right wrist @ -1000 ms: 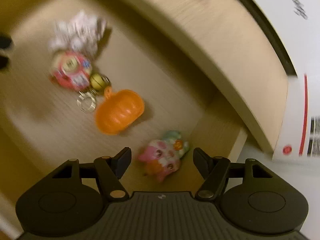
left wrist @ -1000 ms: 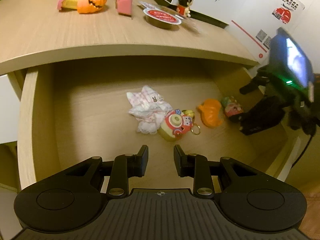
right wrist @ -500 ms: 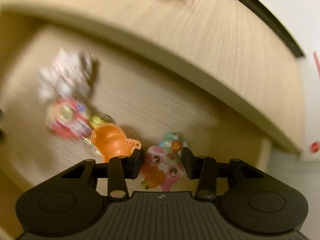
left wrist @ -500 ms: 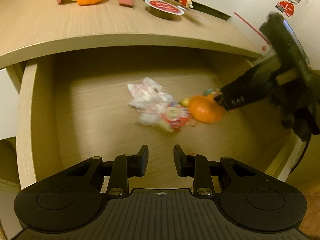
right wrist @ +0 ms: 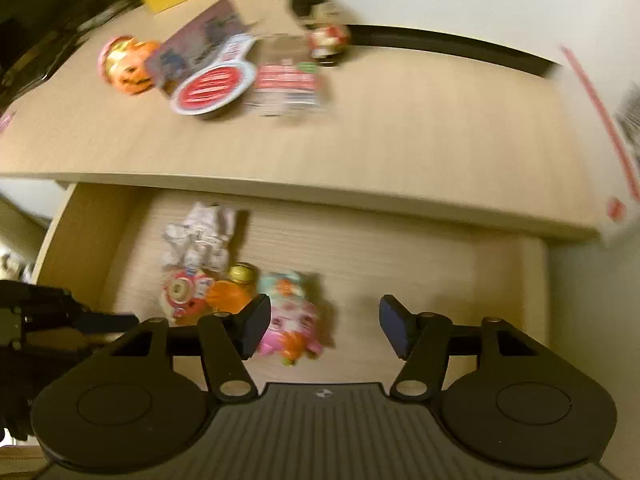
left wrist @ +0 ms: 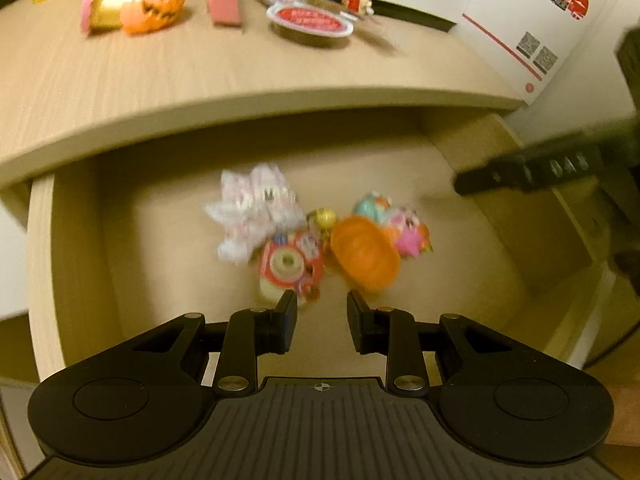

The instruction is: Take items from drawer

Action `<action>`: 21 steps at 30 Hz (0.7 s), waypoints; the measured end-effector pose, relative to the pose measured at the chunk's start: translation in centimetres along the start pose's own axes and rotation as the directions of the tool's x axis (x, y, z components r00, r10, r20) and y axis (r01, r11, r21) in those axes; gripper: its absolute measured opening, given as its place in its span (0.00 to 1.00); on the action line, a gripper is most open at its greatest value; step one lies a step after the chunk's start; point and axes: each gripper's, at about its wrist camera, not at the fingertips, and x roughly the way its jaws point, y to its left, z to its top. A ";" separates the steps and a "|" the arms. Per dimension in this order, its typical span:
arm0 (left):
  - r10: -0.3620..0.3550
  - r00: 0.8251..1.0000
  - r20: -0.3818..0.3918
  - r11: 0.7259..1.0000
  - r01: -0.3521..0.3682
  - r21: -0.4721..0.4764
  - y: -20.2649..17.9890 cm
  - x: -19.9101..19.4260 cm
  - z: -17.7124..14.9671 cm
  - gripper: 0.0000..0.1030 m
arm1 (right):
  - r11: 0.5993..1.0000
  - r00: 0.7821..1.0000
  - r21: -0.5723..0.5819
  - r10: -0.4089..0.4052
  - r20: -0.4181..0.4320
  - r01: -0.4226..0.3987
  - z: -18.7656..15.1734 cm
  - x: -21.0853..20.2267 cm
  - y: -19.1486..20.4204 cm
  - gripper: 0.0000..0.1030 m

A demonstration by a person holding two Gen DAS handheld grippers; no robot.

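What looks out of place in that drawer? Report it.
The pink toy lies loose on the drawer floor, not held: the right gripper has just been opening, its jaws now apart, with the toy off to one side by one finger. The orange pumpkin toy lies tipped against it. Nothing looks spilled or broken.

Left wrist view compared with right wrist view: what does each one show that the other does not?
Only the left view shows the pink block on the desk. Only the right view shows the clear snack packet. Both show the drawer with the pink toy, orange pumpkin half and white wrapper.
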 end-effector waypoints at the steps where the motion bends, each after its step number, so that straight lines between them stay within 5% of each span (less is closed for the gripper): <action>1: 0.005 1.000 0.002 1.000 -0.005 0.006 -0.1 0.3 0.4 0.29 | 1.000 1.000 0.017 -0.010 0.006 0.010 -0.3 -0.5 -0.4 0.60; 5: 0.007 1.000 -0.017 1.000 -0.007 0.015 -0.5 2.0 1.8 0.29 | 0.996 0.996 0.046 -0.073 0.054 0.071 -2.0 -1.7 -1.2 0.68; 9: 0.012 0.999 0.037 0.988 -0.017 0.157 -1.7 2.5 2.4 0.29 | 0.993 0.990 -0.012 -0.113 0.086 0.114 -2.9 -1.3 -0.2 0.71; 13: -0.018 1.000 0.009 0.976 0.016 0.218 -1.6 3.6 3.6 0.29 | 0.993 0.982 0.011 -0.118 0.145 0.118 -4.0 -1.5 -0.5 0.80; 21: -0.050 0.995 -0.088 0.963 0.071 0.259 -2.2 7.3 5.3 0.28 | 0.997 0.993 0.004 -0.073 0.089 0.073 -4.8 -0.3 -1.1 0.80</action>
